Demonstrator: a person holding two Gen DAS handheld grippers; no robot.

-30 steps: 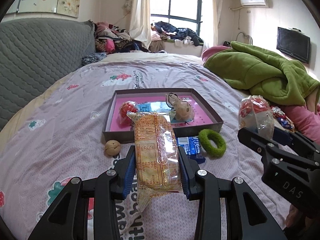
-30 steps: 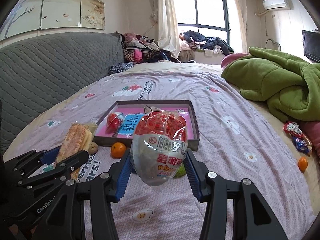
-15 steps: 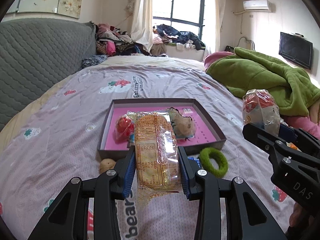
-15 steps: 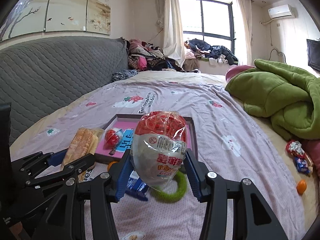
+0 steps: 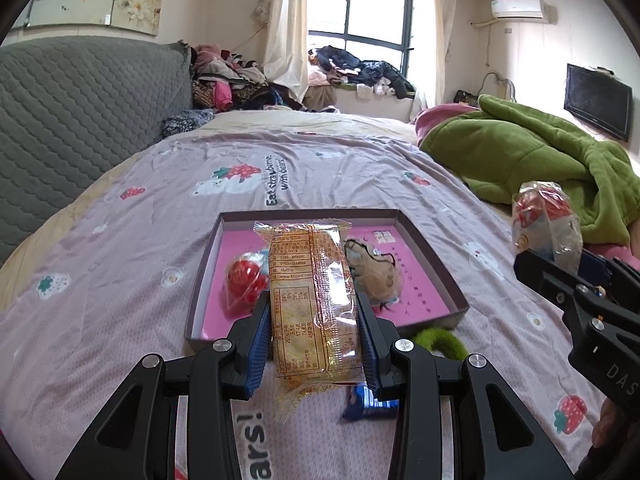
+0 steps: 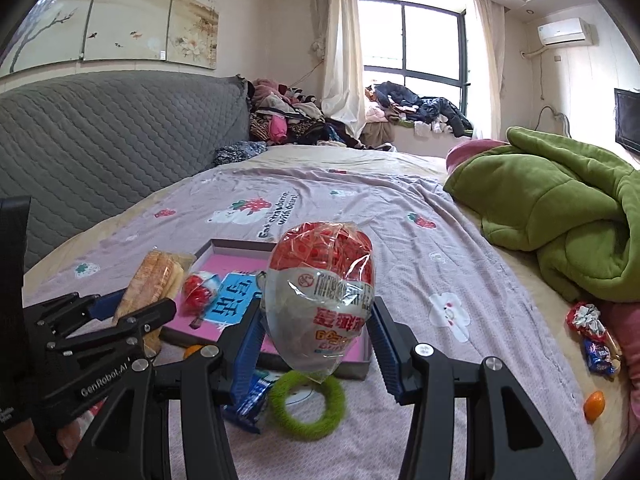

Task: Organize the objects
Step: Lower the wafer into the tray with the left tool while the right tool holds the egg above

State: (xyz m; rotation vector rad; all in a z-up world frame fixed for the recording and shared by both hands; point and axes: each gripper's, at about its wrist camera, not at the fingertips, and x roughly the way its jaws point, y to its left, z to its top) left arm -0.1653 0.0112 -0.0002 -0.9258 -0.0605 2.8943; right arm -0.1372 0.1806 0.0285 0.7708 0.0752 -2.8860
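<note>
My left gripper is shut on a long clear-wrapped biscuit pack and holds it above the near edge of the pink-lined tray. My right gripper is shut on a round red-and-white snack bag, raised above the tray's right part. In the tray lie a red wrapped sweet, a tan plush toy and a blue packet. Each gripper shows in the other's view: the right gripper, the left gripper.
A green fuzzy ring and a blue packet lie on the bedsheet in front of the tray. A green blanket is heaped at the right. Wrapped sweets and a small orange lie at the right edge. A grey headboard stands left.
Both grippers have risen and tilted up with their packs still held; the tray and ring now sit lower and closer under them.
</note>
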